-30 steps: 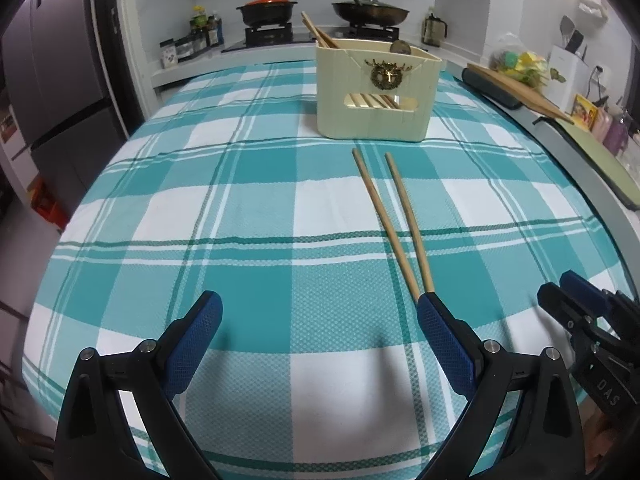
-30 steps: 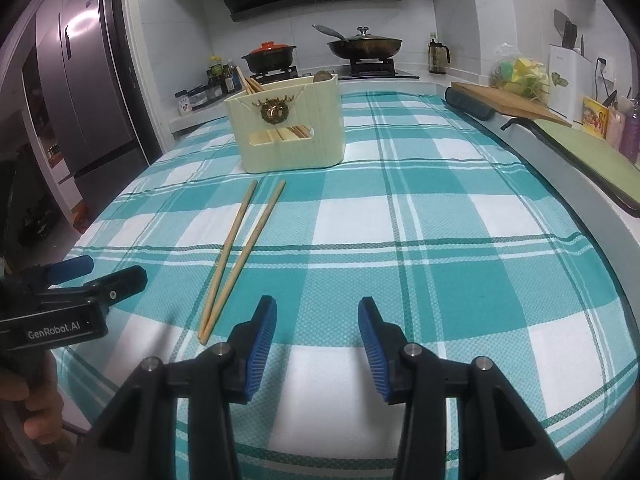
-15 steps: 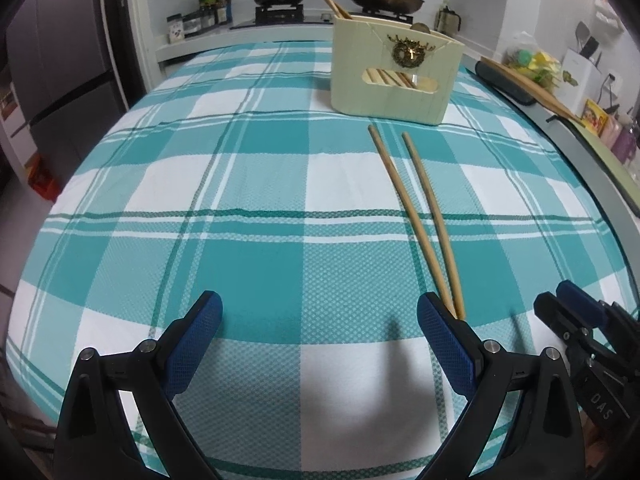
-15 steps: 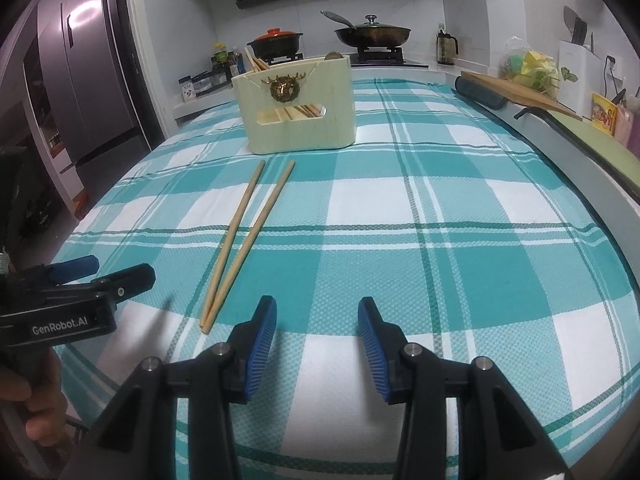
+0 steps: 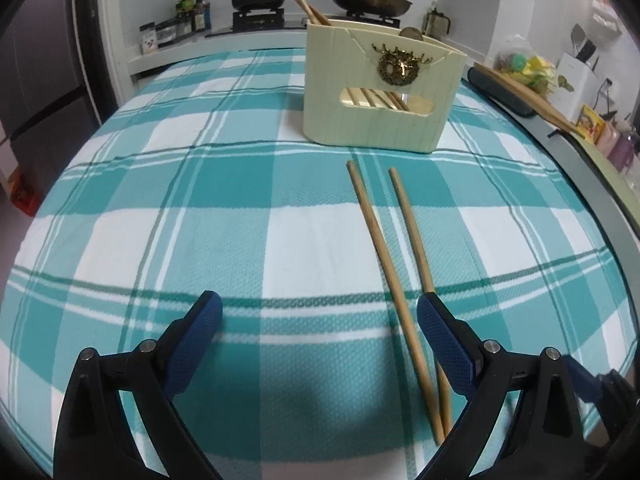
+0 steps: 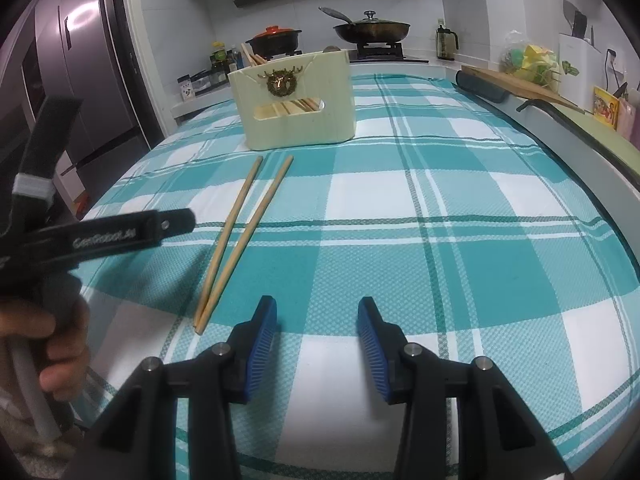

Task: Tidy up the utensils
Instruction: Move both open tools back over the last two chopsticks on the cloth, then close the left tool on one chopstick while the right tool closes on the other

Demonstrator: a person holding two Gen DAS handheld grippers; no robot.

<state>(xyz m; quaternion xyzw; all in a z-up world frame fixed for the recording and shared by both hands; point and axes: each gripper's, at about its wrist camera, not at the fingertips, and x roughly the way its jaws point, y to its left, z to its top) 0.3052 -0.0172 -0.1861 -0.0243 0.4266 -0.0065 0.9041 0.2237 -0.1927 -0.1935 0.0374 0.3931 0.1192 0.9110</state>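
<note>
Two wooden chopsticks (image 5: pixel 394 276) lie side by side on the teal plaid tablecloth (image 5: pixel 200 216), pointing at a cream utensil holder (image 5: pixel 380 88) that holds more chopsticks. My left gripper (image 5: pixel 318 322) is open and empty above the cloth; the near ends of the chopsticks pass just inside its right finger (image 5: pixel 444 344). In the right wrist view the chopsticks (image 6: pixel 240 236) lie left of my right gripper (image 6: pixel 316 334), which is open and empty. The left gripper's body (image 6: pixel 100 236) shows there, held in a hand.
The holder (image 6: pixel 298 100) stands at the far middle of the table. Behind it are a stove with a red-lidded pot (image 6: pixel 274 38) and a pan (image 6: pixel 372 30). A cutting board (image 6: pixel 516 82) and a dark mat edge the right side.
The left gripper has moved forward and right over the near ends of the chopsticks, closer to the holder. The right gripper has edged forward a little. Both stay open.
</note>
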